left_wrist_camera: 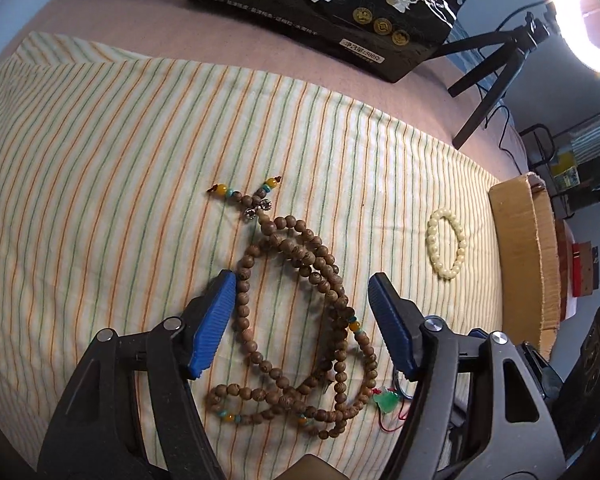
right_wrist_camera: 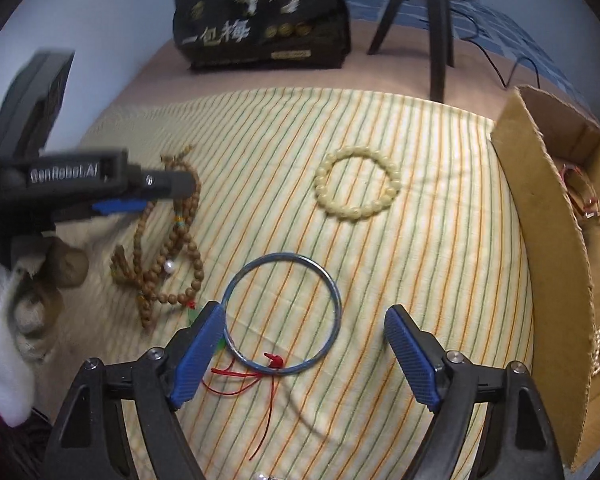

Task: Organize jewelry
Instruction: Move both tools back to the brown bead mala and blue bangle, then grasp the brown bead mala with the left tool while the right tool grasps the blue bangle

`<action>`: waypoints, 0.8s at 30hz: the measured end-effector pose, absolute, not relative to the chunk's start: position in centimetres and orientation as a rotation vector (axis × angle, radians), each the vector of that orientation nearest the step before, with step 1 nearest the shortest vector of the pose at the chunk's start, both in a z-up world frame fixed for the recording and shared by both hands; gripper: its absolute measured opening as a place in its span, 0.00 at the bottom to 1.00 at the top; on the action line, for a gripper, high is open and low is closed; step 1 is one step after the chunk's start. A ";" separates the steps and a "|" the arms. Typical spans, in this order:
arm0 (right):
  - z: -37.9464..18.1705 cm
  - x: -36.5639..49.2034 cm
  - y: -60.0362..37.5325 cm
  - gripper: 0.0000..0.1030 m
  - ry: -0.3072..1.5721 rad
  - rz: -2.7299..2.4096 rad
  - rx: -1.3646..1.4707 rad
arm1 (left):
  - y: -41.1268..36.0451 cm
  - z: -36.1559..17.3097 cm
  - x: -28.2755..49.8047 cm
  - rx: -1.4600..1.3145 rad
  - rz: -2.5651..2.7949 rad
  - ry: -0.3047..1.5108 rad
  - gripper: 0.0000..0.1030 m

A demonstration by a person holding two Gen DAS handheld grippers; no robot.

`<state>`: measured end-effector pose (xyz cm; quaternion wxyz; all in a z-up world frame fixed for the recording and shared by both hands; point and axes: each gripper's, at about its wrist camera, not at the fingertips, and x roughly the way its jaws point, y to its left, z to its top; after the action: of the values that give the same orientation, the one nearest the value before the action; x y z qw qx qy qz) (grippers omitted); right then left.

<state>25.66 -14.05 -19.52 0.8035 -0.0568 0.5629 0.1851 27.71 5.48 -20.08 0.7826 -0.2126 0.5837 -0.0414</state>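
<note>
the left claw point(left_wrist_camera: 302, 320) stands wide open with nothing between its blue pads point(left_wrist_camera: 214, 324), held just above the tangled wooden bead strand point(left_wrist_camera: 296, 320). the strand lies in loose loops on the striped cloth point(left_wrist_camera: 100, 160), partly between the two pads, its tasselled end with yellow and turquoise beads pointing away from the claw. a small green pendant point(left_wrist_camera: 386, 400) on red cord sits at the strand's near right edge, close under the right pad.

the right claw point(right_wrist_camera: 304, 356) is also wide open and holds nothing. its left pad point(right_wrist_camera: 198, 354) is at the rim of the thin metal bangle point(right_wrist_camera: 336, 292), which lies flat on the striped cloth with most of the ring between the pads; whether pad and rim touch cannot be told. a red cord point(right_wrist_camera: 268, 400) is knotted to the bangle's near rim and trails toward the camera.

beyond the bangle, a cream bead bracelet point(right_wrist_camera: 356, 190) lies flat on the cloth, well apart from it. left of the bangle is the wooden bead strand, with the left claw over it. right of the bangle, a cardboard box point(right_wrist_camera: 548, 240) stands at the cloth's edge with some jewelry inside, too small to make out. behind the cloth sit a black printed bag point(right_wrist_camera: 260, 24) and tripod legs point(right_wrist_camera: 436, 20).
</note>
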 end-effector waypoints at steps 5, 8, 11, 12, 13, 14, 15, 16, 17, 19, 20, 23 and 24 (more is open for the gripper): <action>-20.2 26.2 -13.8 0.82 1.212 0.365 -0.106 | 4.6 -20.2 27.9 -0.412 -0.076 1.256 0.68; -20.4 26.4 -13.3 0.82 1.208 0.364 -0.129 | 4.3 -20.3 28.0 -0.395 -0.071 1.255 0.68; -20.7 26.5 -12.5 0.82 1.203 0.364 -0.170 | 4.2 -20.3 28.2 -0.382 -0.071 1.250 0.68; -20.7 26.4 -12.3 0.82 1.198 0.361 -0.188 | 4.2 -20.4 28.2 -0.377 -0.071 1.250 0.68; -20.7 26.3 -12.2 0.82 1.195 0.358 -0.198 | 4.1 -20.4 28.2 -0.369 -0.069 1.250 0.68; -20.7 26.3 -12.1 0.82 1.194 0.354 -0.205 | 3.9 -20.4 28.2 -0.358 -0.066 1.250 0.68; -20.7 26.3 -12.1 0.82 1.197 0.348 -0.210 | 3.7 -20.4 28.2 -0.343 -0.062 1.249 0.68; -20.8 26.4 -12.0 0.82 1.200 0.341 -0.218 | 3.4 -20.4 28.2 -0.325 -0.057 1.247 0.68; -20.8 26.4 -12.0 0.80 1.202 0.330 -0.228 | 3.2 -20.5 28.2 -0.311 -0.051 1.246 0.68; -20.6 26.3 -12.3 0.80 1.204 0.342 -0.187 | 2.8 -20.5 28.2 -0.290 -0.038 1.245 0.68; -20.4 26.2 -12.4 0.81 1.208 0.350 -0.163 | 2.7 -20.5 28.2 -0.288 -0.035 1.246 0.68; -20.3 26.2 -12.1 0.81 1.202 0.355 -0.174 | 2.7 -20.5 28.4 -0.298 -0.032 1.248 0.68; -20.4 26.2 -11.8 0.81 1.197 0.357 -0.188 | 2.8 -20.5 28.4 -0.302 -0.031 1.247 0.68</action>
<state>26.17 -11.82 -20.36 0.8072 -0.0878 0.5595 0.1667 28.37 2.75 -20.47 0.8010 -0.1410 0.5816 -0.0146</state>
